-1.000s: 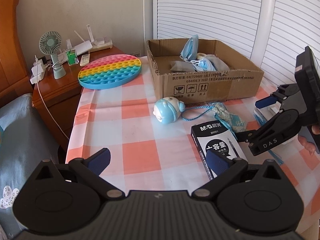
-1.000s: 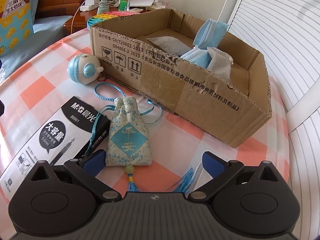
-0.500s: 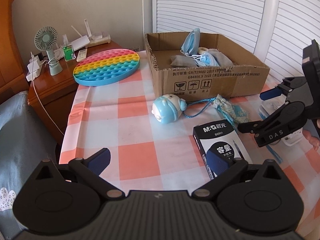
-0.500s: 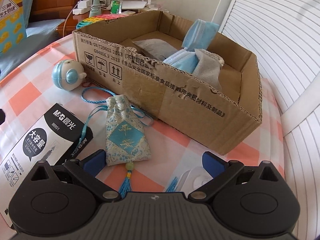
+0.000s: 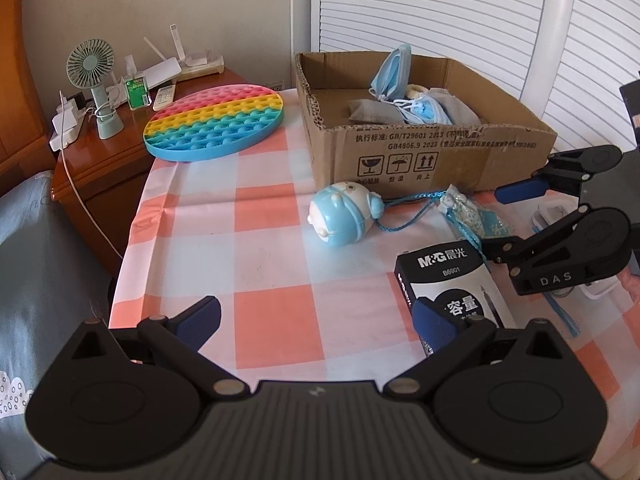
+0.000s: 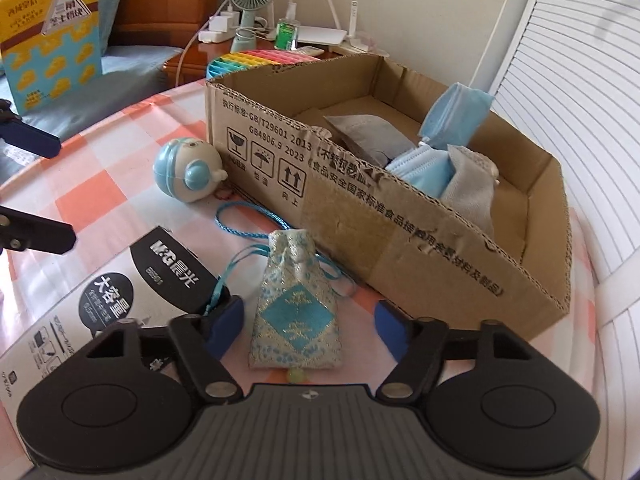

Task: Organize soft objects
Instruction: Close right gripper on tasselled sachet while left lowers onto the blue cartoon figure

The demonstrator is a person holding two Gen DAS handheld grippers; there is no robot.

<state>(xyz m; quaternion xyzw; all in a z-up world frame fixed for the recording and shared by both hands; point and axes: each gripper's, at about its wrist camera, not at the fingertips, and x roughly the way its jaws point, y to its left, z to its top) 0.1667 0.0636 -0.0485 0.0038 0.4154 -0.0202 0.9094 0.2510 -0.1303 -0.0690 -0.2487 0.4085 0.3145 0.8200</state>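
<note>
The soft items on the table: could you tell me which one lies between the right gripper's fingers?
The embroidered blue sachet, lying flat before the cardboard box; the right gripper is closing around it. The face masks already sit inside the box, and the rainbow pop mat lies far off.

- Sachet (image 6: 296, 316): its lower edge and tassel pass behind the right gripper (image 6: 310, 326) body at lower centre of the right wrist view. Whether the closing pads touch the cloth cannot be told.
- Pen box (image 6: 100, 304): cut by the left edge of that view; small print unreadable. In the left wrist view its near end sits behind the left gripper (image 5: 316, 316).
- Cardboard box (image 5: 424, 156): floor mostly covered by face masks (image 5: 420, 106) and grey cloth; a pale item among them is unidentifiable.
- Snack bag (image 6: 48, 28): cropped at upper left.
- White container (image 5: 560, 216): largely behind the right gripper, right edge of the left wrist view.
</note>
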